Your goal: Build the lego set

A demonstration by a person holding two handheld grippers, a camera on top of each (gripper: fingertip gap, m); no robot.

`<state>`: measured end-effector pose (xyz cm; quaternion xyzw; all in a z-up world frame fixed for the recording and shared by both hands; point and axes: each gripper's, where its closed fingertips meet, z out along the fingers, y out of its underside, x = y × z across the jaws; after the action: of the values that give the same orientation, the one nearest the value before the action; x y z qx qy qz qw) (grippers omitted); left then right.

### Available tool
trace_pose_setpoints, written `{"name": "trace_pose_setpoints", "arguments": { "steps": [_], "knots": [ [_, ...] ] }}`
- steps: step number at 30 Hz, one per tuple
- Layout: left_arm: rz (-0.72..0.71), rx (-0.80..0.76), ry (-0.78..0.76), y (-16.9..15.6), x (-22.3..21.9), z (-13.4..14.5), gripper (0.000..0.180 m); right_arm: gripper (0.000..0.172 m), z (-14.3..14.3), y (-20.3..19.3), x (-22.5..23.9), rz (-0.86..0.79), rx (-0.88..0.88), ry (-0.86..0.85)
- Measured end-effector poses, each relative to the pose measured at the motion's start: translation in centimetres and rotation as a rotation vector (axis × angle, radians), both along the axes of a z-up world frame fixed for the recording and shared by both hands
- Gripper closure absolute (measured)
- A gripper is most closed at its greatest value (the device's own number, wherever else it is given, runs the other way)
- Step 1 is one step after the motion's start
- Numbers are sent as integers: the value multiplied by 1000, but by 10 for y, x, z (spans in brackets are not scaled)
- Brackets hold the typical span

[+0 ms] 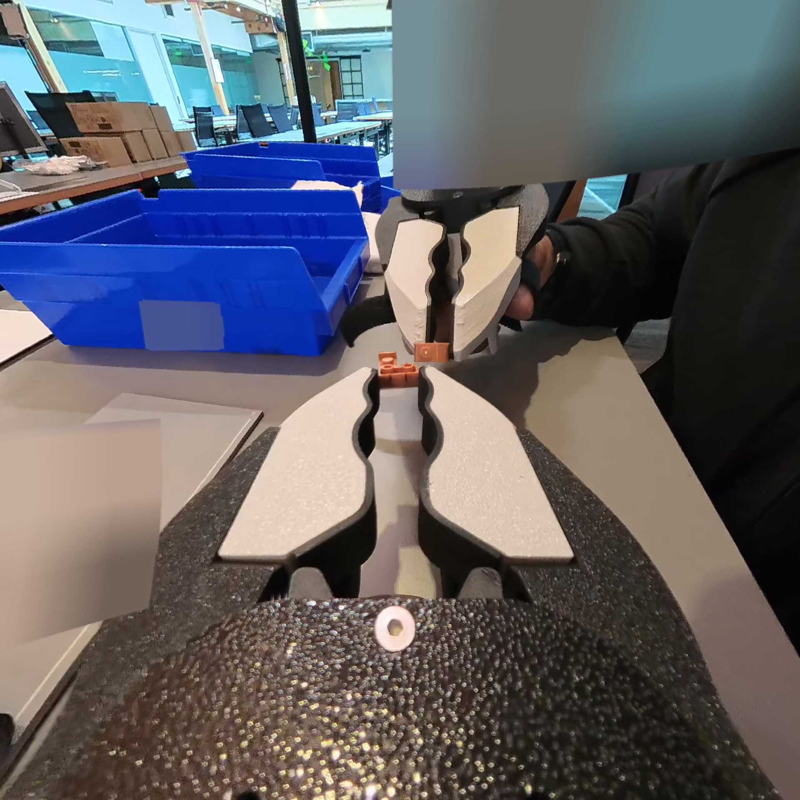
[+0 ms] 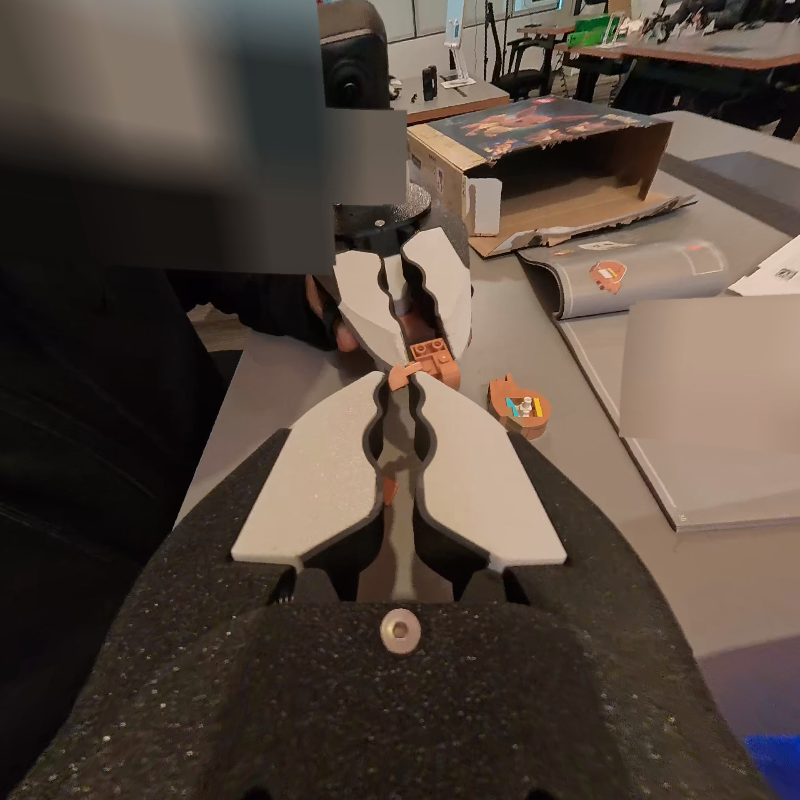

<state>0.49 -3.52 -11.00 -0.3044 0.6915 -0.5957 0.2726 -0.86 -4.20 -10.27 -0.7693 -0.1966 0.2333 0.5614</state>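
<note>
Left gripper [image 1: 397, 375] points forward just above the table, its two pale fingers nipped on a small orange brick assembly [image 1: 396, 373] at the tips. Right gripper [image 2: 400, 376] faces it nose to nose, jaws nearly closed, pinching a small orange plate piece [image 2: 400, 374]. A gloved hand [image 1: 526, 281] wraps the right gripper's handle, black sleeve behind

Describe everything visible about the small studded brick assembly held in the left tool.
The brick assembly is orange-brown glossy plastic, a few small pieces joined, round studs on top, one corner raised higher. It sits pinched between the left tool's fingertips, above the grey table, close to but apart from the right tool's flat piece.
</note>
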Motion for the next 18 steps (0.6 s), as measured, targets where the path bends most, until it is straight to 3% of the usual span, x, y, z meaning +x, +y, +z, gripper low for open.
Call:
{"name": "trace_pose_setpoints", "arguments": {
  "steps": [11,13,16,18],
  "knots": [
    [-34,-9,35,-1,-2,-3,164,164,1,0,7,-11,11,43],
    [-30,76,116,0,-1,-19,164,164,2,0,10,-20,15,46],
    [-5,338,245,11,-4,-59,164,164,1,0,12,-26,8,45],
    [-15,408,287,12,-7,-70,164,164,-1,0,11,-23,3,41]
  ]
}}
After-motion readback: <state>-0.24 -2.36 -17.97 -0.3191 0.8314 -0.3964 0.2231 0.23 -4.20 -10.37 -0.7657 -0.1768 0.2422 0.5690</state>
